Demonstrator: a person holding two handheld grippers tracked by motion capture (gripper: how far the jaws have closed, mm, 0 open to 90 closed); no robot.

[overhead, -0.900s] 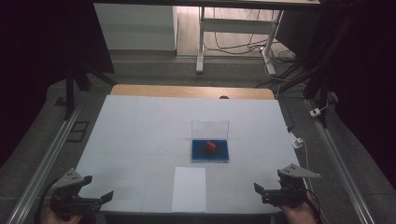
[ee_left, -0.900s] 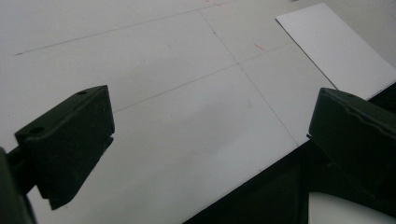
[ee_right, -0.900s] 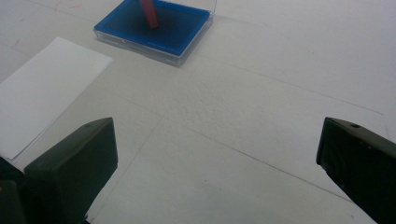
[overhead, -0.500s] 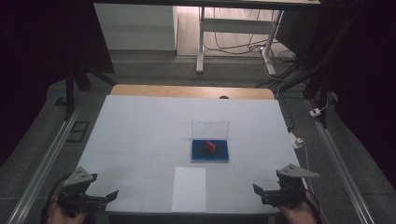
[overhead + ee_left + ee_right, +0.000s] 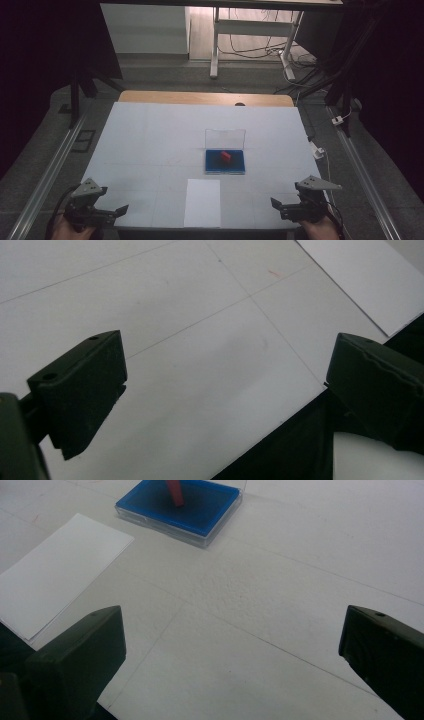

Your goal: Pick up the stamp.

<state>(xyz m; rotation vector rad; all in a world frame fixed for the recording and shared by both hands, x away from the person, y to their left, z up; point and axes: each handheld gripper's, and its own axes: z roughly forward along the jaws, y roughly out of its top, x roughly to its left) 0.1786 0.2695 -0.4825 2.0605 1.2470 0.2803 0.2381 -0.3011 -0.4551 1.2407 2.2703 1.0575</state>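
- The blue tray [image 5: 225,162] with the red block [image 5: 226,156] in it sits in the middle of the white table [image 5: 150,135], its clear lid [image 5: 225,137] standing up behind.
- The white paper [image 5: 202,202] lies just in front of the tray, long side pointing at it.
- The left gripper [image 5: 117,210] and right gripper [image 5: 276,205] are both wide open and hold nothing.
- The right gripper is a bit nearer the tray, I think.
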